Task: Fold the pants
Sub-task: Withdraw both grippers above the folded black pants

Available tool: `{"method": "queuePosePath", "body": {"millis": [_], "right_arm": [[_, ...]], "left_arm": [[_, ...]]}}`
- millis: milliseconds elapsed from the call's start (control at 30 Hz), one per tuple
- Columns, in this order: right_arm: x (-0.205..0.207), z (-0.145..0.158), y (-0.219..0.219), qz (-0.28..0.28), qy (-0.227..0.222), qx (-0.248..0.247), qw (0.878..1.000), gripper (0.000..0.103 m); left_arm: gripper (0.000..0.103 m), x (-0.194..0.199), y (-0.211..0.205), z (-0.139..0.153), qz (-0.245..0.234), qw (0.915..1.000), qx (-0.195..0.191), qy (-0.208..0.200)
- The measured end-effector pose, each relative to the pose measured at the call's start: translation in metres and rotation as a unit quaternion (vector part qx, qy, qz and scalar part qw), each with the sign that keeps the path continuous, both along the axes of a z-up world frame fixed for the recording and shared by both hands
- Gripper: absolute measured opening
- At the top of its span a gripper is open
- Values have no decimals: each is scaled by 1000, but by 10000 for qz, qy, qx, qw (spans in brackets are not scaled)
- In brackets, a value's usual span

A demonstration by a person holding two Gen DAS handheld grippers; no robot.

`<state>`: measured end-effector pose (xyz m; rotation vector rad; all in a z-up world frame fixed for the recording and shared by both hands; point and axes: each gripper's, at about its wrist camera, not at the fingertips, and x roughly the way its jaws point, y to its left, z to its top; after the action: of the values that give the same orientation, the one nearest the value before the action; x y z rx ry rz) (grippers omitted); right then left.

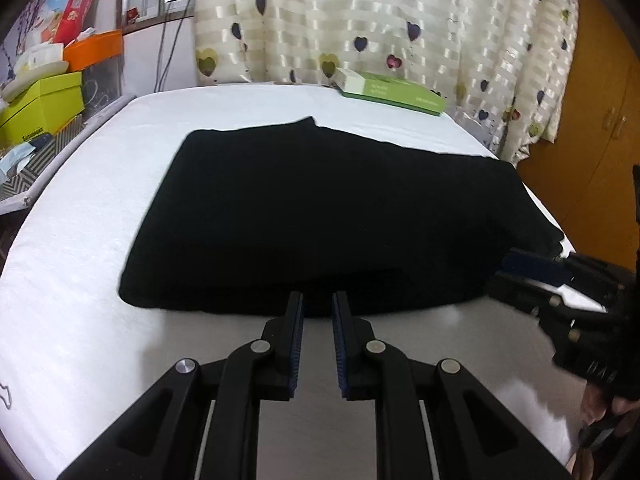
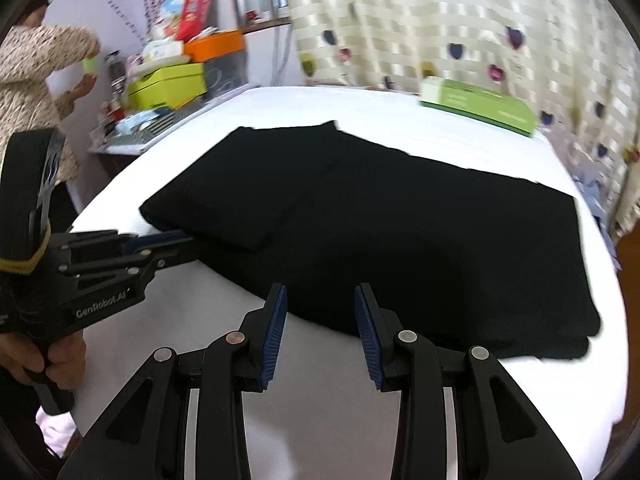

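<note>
Pants on table, apparently centred

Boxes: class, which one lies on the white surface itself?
The flat green box, at the far edge by the curtain; the lime box and orange box sit stacked off that surface.

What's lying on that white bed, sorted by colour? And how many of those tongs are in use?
Black: 1, the pants, partly folded
Green: 1, a flat box at the far edge of the bed
Tongs: 2, the left tongs and the right tongs, both open at the pants' near edge
Total: 4
</note>
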<state>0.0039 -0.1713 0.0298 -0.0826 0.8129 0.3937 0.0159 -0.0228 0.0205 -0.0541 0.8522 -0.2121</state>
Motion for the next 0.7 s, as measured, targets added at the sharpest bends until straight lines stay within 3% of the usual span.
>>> {"method": "queuePosePath", "body": {"millis": [233,700], "right_arm": [[-20,12,-33,-622,-166,80,9979,37],[-36,26,-57,-1172,-419,-121,9921,41]], "left_arm": [[16,-13,-18,15,-267,9995,5,-175],[16,-21,-25,25,-247,9994,-46,-249]]}}
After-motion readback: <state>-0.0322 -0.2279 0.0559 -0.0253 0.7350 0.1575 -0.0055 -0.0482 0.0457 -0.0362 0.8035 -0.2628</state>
